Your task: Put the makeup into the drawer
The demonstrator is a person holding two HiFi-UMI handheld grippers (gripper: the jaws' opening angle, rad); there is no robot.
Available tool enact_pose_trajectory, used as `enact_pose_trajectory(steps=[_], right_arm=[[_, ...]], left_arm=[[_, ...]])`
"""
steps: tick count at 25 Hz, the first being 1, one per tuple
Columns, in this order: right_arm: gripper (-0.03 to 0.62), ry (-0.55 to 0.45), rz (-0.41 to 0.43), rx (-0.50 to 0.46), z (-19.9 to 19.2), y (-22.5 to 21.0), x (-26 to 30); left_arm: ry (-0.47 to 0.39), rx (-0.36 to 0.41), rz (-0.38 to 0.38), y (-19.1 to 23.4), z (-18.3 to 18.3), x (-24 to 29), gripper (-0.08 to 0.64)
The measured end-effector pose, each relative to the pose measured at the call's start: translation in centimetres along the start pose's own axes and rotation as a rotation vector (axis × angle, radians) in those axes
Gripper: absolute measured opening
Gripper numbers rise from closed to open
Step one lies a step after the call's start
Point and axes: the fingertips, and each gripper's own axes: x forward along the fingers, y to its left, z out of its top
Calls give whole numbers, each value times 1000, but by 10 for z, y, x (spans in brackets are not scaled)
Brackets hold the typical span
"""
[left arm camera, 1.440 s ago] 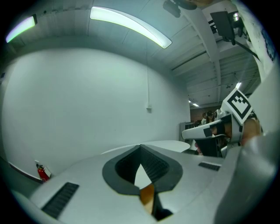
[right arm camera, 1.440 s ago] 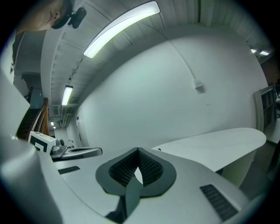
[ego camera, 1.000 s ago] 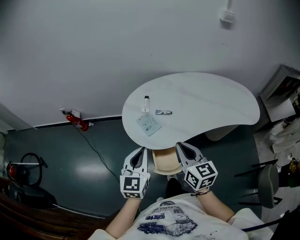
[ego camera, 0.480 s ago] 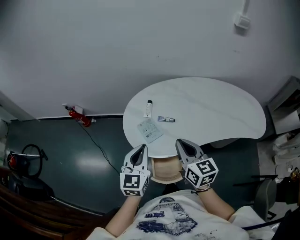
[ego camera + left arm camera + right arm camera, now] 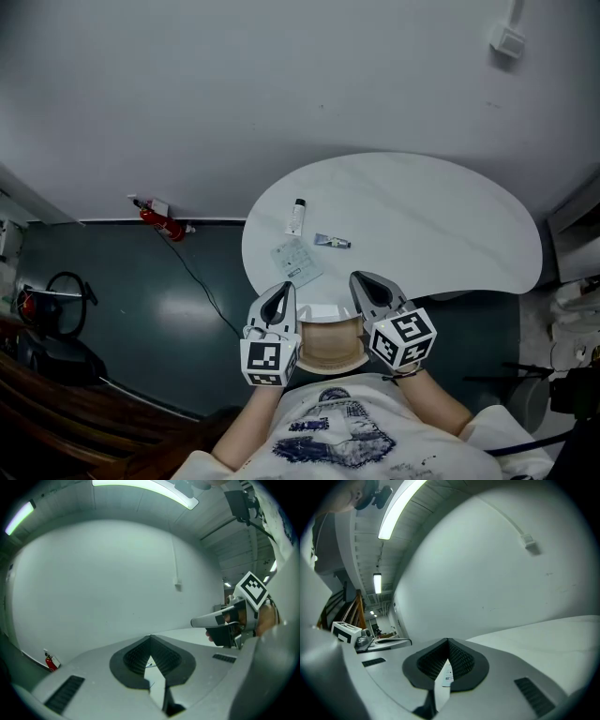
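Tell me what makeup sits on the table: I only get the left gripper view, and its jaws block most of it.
Observer: The head view shows three things near the left end of the table: a small white bottle, a little tube and a flat packet.
Operator: And the drawer?
Observer: A tan curved-front piece, likely the drawer, juts out under the near edge between the left gripper and right gripper.
Operator: Is the right one holding anything?
Observer: No; its own view shows its jaws shut, empty.
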Motion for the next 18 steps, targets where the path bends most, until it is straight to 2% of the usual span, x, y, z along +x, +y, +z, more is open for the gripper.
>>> enact_pose_trajectory(steps=[6, 18], right_arm=[[20, 28, 6, -20, -8, -23, 19], [20, 70, -9, -39, -37, -59, 50]], left_arm=[[23, 0, 10, 3, -8, 22, 46], [69, -22, 41, 27, -48, 46, 46]])
